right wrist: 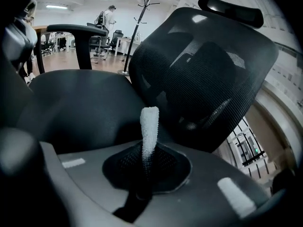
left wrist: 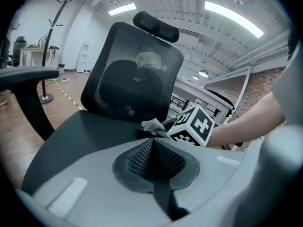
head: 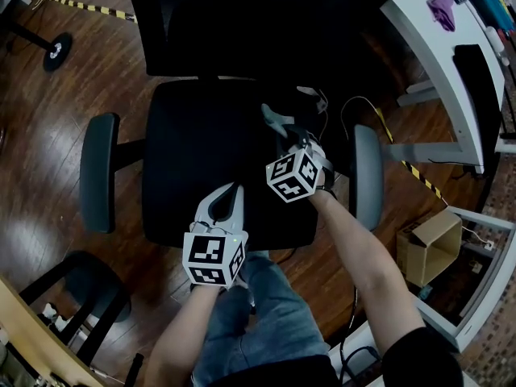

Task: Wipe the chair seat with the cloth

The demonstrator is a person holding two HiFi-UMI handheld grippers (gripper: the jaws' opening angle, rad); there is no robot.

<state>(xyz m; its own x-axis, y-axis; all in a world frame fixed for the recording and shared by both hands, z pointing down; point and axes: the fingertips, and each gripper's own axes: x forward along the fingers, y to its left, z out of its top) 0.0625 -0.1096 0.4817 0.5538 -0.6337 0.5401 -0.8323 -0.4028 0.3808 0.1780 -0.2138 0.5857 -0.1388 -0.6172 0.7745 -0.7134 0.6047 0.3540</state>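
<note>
The black chair seat fills the middle of the head view, with its mesh backrest beyond. My right gripper is over the seat's right rear part, shut on a pale cloth. In the right gripper view the cloth sticks up as a narrow white strip pinched between the jaws of that gripper, with the seat just beyond. My left gripper hovers over the seat's front edge. It is shut with nothing in it, and its view shows the cloth.
Grey armrests flank the seat. A white desk stands at the right, a cardboard box is on the floor below it, and a cable hangs beside the chair. Another chair is at the lower left. The person's legs are at the seat's front.
</note>
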